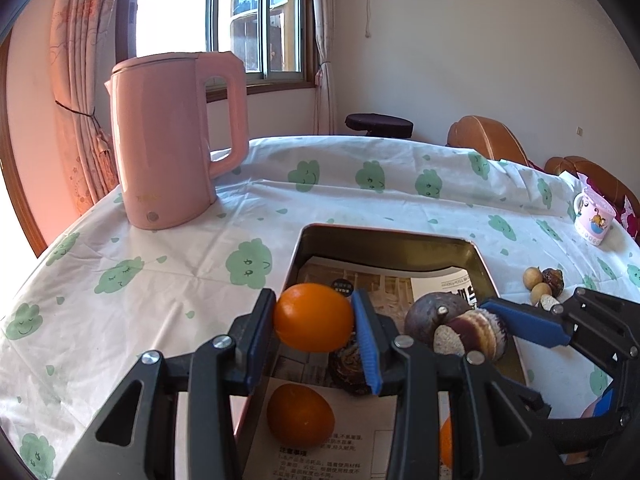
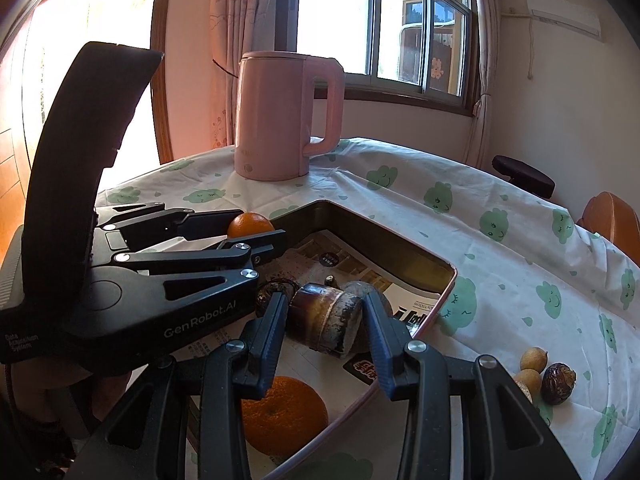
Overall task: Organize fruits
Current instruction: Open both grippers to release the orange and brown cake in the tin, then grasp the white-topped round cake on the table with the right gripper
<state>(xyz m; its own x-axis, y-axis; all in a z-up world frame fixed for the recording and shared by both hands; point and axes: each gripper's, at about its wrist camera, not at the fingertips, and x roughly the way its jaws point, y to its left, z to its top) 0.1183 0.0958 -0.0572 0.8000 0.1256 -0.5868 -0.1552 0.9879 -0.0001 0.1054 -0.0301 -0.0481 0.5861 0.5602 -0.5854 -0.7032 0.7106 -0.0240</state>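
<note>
My left gripper (image 1: 314, 322) is shut on an orange (image 1: 313, 317) and holds it over the near left part of a paper-lined metal tray (image 1: 384, 246). It also shows in the right wrist view (image 2: 256, 236) with the orange (image 2: 250, 225). My right gripper (image 2: 325, 320) is shut on a short dark brown cane piece (image 2: 325, 319) above the tray (image 2: 384, 236); it shows in the left wrist view (image 1: 490, 322). In the tray lie another orange (image 1: 300, 415), a round dark purple fruit (image 1: 434, 314) and a dark scaly fruit (image 1: 350, 364).
A pink kettle (image 1: 172, 140) stands on the cloud-print tablecloth at the back left. Small tan fruits (image 2: 532, 362) and a brown date (image 2: 559, 382) lie on the cloth right of the tray. A pink mug (image 1: 594, 216) stands at the far right. Chairs stand behind the table.
</note>
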